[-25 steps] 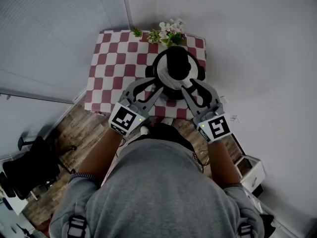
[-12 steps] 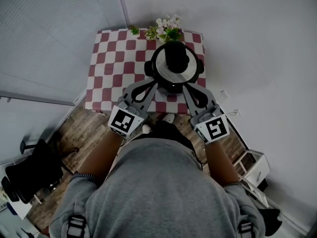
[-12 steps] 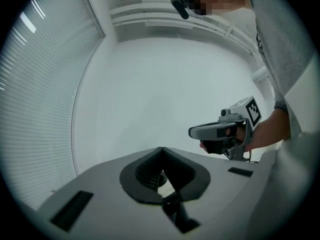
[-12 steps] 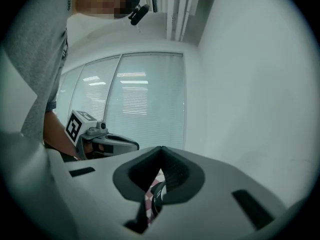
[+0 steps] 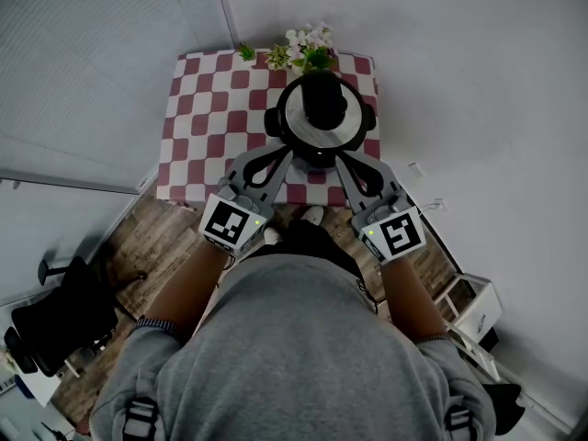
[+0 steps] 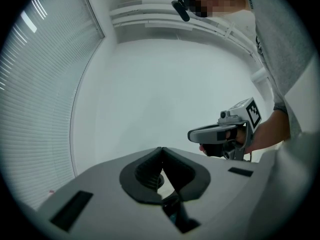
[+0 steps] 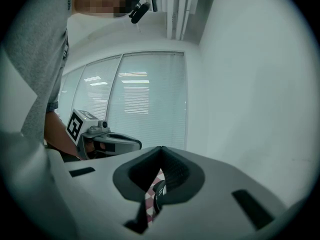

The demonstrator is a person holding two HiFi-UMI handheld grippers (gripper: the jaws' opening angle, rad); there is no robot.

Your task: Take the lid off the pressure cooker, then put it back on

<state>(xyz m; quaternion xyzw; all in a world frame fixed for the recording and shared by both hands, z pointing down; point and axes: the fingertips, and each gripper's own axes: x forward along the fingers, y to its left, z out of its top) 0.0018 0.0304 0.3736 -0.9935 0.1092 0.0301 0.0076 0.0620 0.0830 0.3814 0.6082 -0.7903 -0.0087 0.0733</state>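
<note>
Nearest, we list a grey sweater (image 5: 303, 356) and two bare forearms. Left gripper (image 5: 284, 157): jaws pressed tip to tip, nothing between the tips. Right gripper (image 5: 339, 161): the same, closed and empty (each points in at the pot's near side; we cannot tell if either touches it). Beyond them we log the pressure cooker (image 5: 319, 142), lid (image 5: 301, 118) on, standing toward the right of the checked tablecloth (image 5: 207, 118). Farthest are the flowers (image 5: 306, 51) at the table's back edge.
</note>
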